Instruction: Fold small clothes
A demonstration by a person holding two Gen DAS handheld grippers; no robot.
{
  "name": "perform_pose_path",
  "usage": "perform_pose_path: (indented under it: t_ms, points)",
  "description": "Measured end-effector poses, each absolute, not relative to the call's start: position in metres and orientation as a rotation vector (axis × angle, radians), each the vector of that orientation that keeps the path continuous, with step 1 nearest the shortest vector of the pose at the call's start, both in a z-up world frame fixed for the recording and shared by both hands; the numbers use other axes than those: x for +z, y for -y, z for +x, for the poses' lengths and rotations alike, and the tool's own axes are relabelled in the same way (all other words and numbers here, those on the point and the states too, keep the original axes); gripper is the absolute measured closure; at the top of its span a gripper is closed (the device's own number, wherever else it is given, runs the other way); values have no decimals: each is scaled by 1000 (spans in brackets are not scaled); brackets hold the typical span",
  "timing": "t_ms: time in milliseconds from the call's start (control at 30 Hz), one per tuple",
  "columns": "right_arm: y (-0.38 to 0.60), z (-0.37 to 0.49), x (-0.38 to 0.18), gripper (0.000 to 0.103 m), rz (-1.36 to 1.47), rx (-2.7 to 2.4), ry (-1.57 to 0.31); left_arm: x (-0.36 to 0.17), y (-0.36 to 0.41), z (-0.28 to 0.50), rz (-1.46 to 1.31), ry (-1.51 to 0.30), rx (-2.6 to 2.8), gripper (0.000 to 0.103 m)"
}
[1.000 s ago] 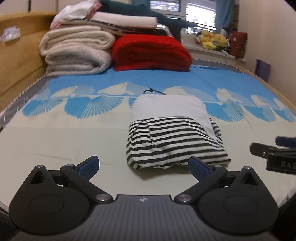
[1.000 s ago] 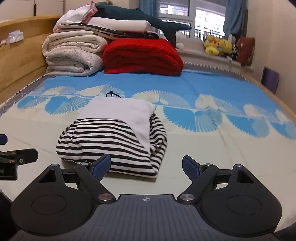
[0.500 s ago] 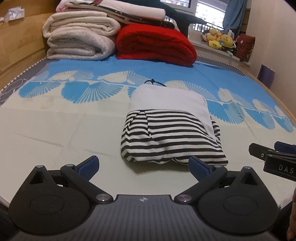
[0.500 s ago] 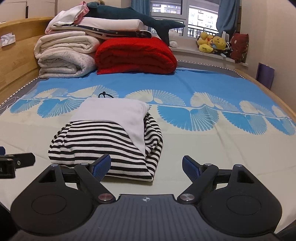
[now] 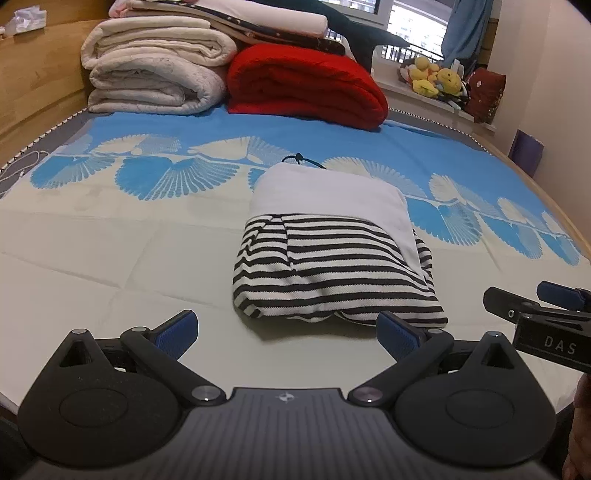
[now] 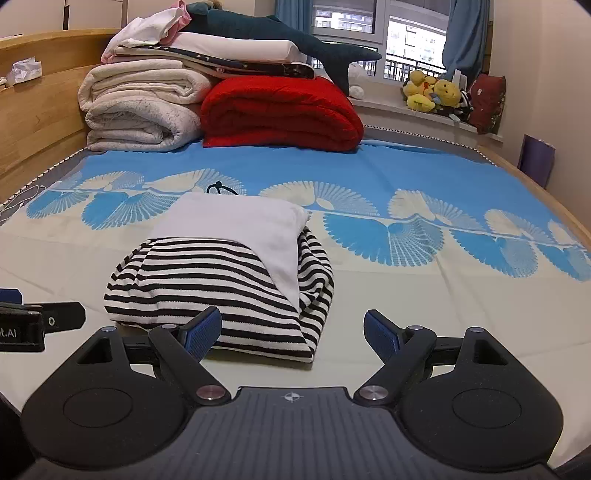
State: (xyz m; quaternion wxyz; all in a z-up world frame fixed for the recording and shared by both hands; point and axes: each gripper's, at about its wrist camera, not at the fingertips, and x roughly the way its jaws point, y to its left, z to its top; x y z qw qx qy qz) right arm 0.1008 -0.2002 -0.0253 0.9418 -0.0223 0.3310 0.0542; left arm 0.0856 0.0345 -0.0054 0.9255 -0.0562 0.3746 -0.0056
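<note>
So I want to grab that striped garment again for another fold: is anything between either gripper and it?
Nothing visible. Only bare sheet lies between the open left gripper and the striped garment, and likewise for the open right gripper.

Bed (image 6: pixel 406 314) with blue-and-cream fan-print sheet, wooden headboard (image 6: pixel 40 96) at left. Folded blankets (image 6: pixel 140 107) – cream, red – stacked at far end. Window (image 6: pixel 373 22) behind, blue curtain (image 6: pixel 463 40), plush toys (image 6: pixel 432 92) on sill – daylight.

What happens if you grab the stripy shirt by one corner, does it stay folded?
Probably not. The stripy shirt looks like soft knit, so it would likely droop and unfold. It seems light. On the flat bed it shouldn't roll.
</note>
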Motion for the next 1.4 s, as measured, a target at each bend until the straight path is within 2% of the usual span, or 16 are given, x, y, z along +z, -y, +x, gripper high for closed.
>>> perform_pose_path:
  t_ms: [1400]
  points:
    - [196, 100, -25, 18, -43, 122, -677, -10, -33, 89, -109, -772, -31, 0]
